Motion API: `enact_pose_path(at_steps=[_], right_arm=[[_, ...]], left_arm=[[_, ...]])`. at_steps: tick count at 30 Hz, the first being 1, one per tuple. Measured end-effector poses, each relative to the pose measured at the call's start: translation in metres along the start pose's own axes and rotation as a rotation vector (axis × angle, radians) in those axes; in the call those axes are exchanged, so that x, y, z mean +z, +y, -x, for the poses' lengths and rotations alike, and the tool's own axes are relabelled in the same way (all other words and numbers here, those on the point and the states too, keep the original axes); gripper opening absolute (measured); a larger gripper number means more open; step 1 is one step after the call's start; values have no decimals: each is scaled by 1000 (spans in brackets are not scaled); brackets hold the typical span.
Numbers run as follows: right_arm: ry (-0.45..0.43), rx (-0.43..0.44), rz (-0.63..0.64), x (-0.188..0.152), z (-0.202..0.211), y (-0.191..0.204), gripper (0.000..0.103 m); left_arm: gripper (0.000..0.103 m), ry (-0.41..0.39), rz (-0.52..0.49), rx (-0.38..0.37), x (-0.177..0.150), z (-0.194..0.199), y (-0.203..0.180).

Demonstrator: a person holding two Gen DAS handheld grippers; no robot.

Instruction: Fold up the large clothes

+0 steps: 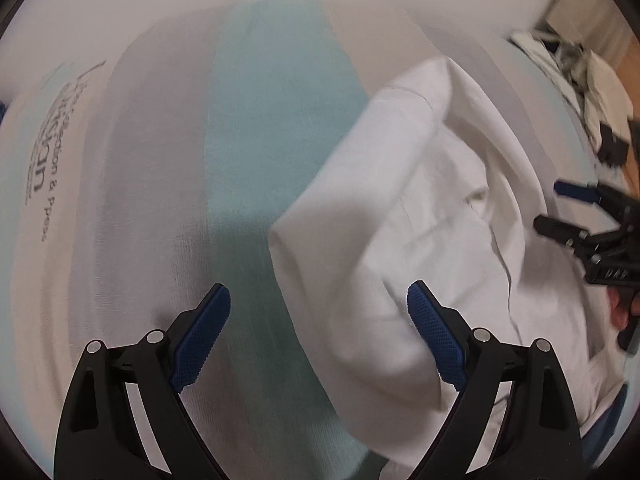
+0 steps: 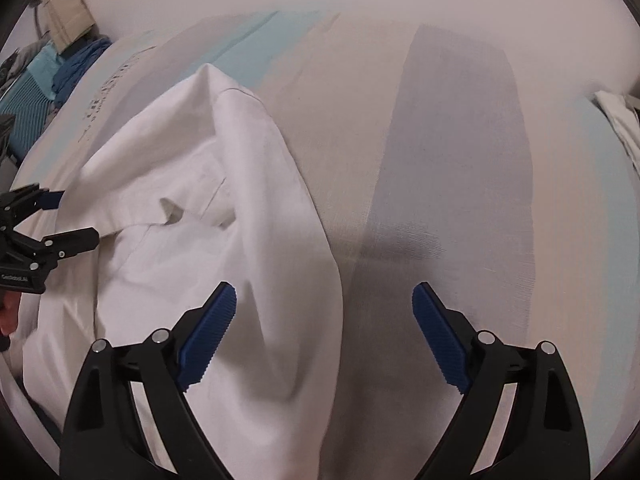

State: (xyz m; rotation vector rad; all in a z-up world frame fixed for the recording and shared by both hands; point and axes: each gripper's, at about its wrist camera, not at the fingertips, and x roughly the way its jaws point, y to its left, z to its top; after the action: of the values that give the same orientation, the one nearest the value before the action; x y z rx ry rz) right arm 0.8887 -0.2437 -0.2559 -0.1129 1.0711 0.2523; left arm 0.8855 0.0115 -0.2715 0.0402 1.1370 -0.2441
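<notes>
A white shirt (image 1: 432, 208) lies rumpled on a striped bed cover (image 1: 248, 152), with a sleeve folded over the body. My left gripper (image 1: 318, 300) is open and empty, just above the shirt's left edge. My right gripper (image 2: 324, 300) is open and empty over the shirt's right edge (image 2: 304, 264), where it meets the grey stripe. The shirt's collar (image 2: 172, 212) shows in the right wrist view. The right gripper also shows at the right of the left wrist view (image 1: 560, 208), and the left gripper at the left of the right wrist view (image 2: 76, 220). Both are open.
The bed cover (image 2: 460, 168) has teal, beige and grey stripes and printed lettering (image 1: 44, 176). A white wall stands behind the bed. A pile of clothes (image 1: 576, 68) lies past the bed's right side. Blue and teal fabric (image 2: 68, 68) lies at its left side.
</notes>
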Motion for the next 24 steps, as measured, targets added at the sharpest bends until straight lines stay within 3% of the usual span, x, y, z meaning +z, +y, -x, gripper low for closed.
enact_pose_path(at_steps=[5,9,11,15,24], right_arm=[[2,22,-15,9,-10,4,86],[10,15,13,14,-16,10,71],[7,22,6,16,-16,11,65],[15,27,23,18,-18,14,41],[37,25,33,22,-21,23,12]], left_arm=[[88,-2,31,-22,10,-4,6],[86,-23,29,-5,16,-4,8],[72,-33,37,-6,19,-4,10],[56,-16,50,-30,23,-9,12],[8,14,-8,-33,26,-17,-9]])
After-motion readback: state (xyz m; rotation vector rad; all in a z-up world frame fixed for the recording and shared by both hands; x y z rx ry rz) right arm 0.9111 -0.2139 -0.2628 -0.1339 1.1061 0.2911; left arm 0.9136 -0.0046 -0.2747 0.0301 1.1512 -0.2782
